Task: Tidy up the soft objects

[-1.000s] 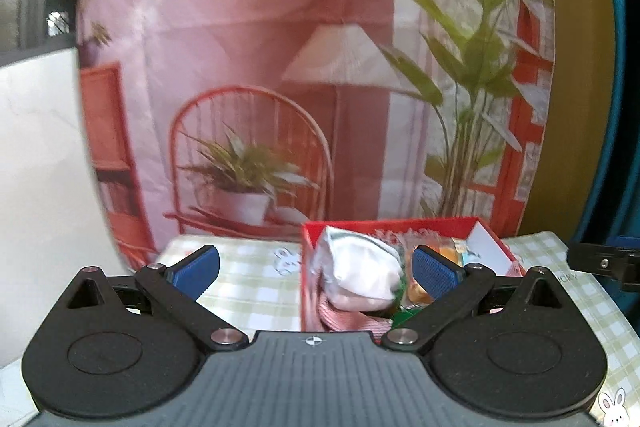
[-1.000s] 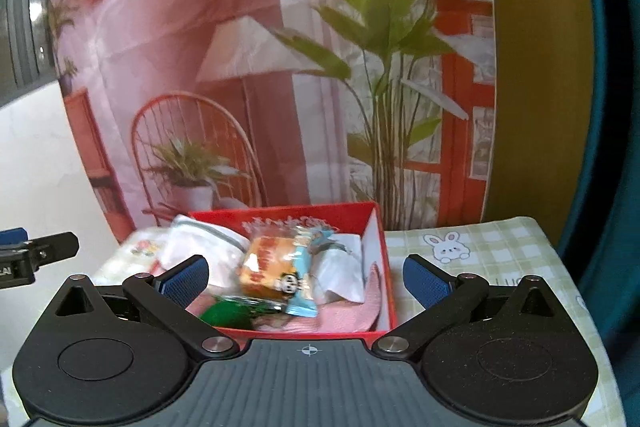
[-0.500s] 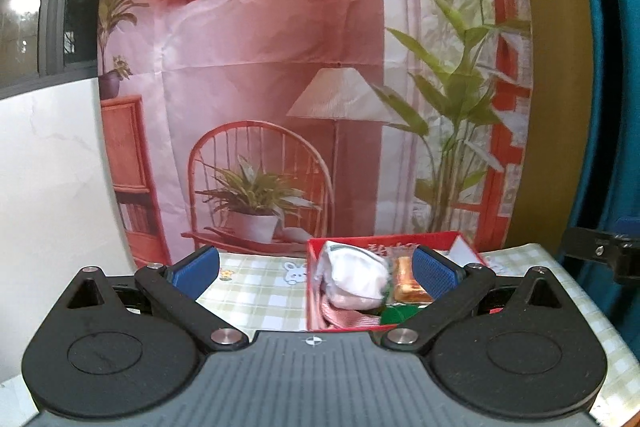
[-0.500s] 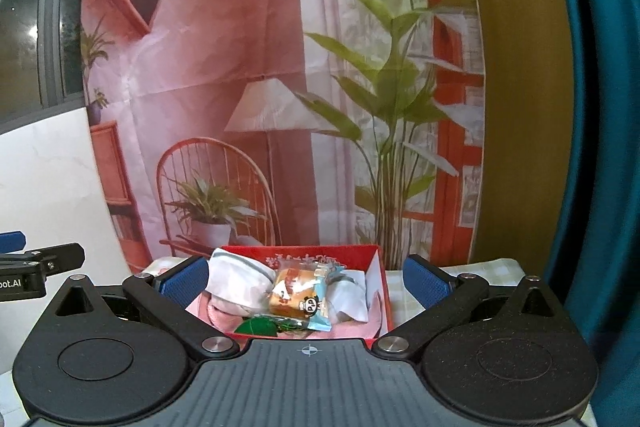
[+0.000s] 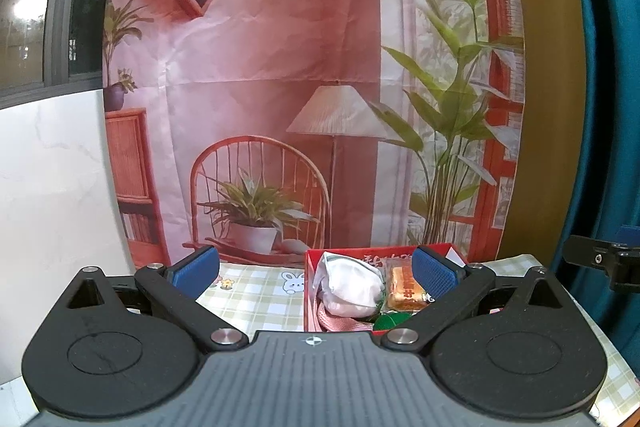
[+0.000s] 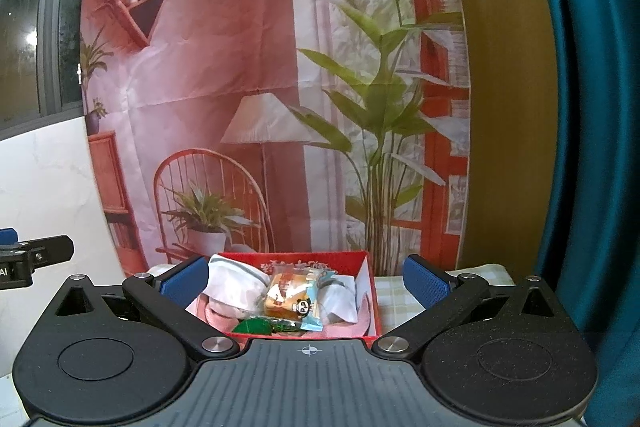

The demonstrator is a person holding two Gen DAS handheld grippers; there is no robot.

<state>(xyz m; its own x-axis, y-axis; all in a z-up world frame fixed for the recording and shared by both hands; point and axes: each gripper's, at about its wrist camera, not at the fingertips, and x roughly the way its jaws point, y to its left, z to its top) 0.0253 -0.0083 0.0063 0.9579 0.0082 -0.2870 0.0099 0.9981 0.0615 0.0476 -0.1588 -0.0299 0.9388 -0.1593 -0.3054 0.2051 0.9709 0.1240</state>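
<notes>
Both grippers, left gripper and right gripper, have retreated, jaws apart and empty, leaving red box at 12 o'clock packed, seemingly finished

Shallow red cardboard box: near wall and lower contents hidden behind the right gripper body in the right wrist view; in the left wrist view its right end is covered by the left gripper's blue right pad and arm. Pink fabric piece and crinkly green wrapper show only in part under the other items, shapes unclear. White printed lettering on the box's inner back wall and the text on the orange-and-blue snack packet too small to read; checked green-and-white tablecloth mostly blocked by gripper bodies.
</notes>
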